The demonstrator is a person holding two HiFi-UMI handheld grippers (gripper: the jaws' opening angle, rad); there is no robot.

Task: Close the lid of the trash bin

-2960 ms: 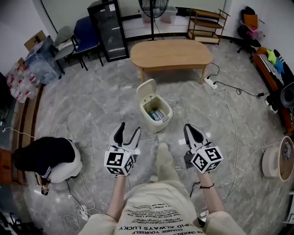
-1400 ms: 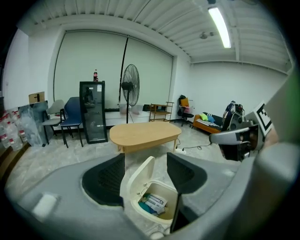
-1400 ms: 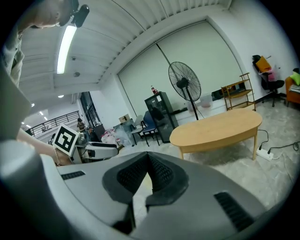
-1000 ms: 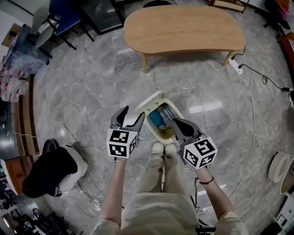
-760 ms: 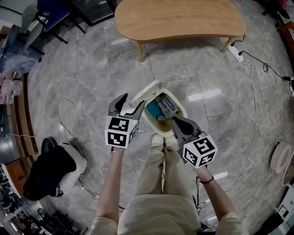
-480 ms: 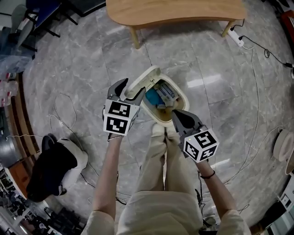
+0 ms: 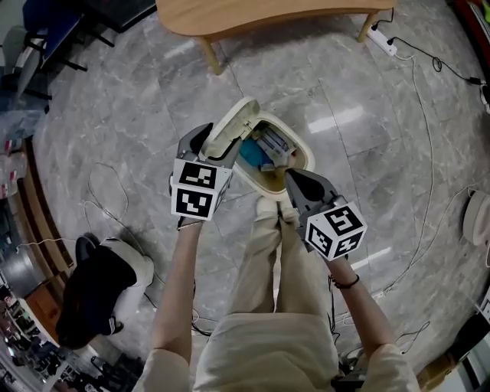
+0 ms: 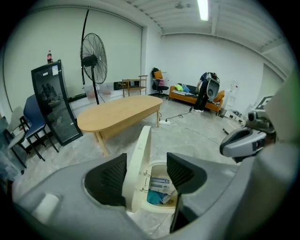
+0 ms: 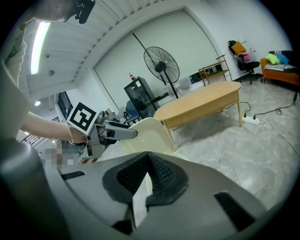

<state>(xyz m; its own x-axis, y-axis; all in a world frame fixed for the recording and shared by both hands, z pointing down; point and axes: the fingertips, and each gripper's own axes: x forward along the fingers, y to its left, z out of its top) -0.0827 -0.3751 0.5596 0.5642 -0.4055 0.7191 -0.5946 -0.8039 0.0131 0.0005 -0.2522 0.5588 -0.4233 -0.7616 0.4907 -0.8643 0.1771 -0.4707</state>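
Grey marble floor [image 7: 130, 99] fills the head view, with a long wooden table [image 7: 268, 11] at the far edge and a white power strip [image 7: 380, 38] with its cable just right of the table's leg. A black bag [image 7: 96, 283] lies on the floor at the near left. The person's pale trouser legs [image 7: 268, 276] run down the middle, their feet right against the near side of the cream trash bin [image 7: 305, 159], which stands on the floor between the feet and the table. Its lid [image 7: 230, 126] is raised, standing about upright along the bin's left side and leaving the mouth uncovered. The left claw [image 7: 214, 144] is spread wide with that lid standing between its two jaws; the left gripper view shows the lid's edge close against the left pad [image 8: 105, 180], while the right pad [image 8: 180, 171] is well clear of it, and whether the left pad touches it cannot be told. The right claw [image 7: 295, 178] hangs over the bin's near right rim with its jaws brought together at the tips, and nothing can be seen held between them. Inside the bin lie a white printed box [image 8: 159, 183] and something blue [image 8: 153, 197] beside it.
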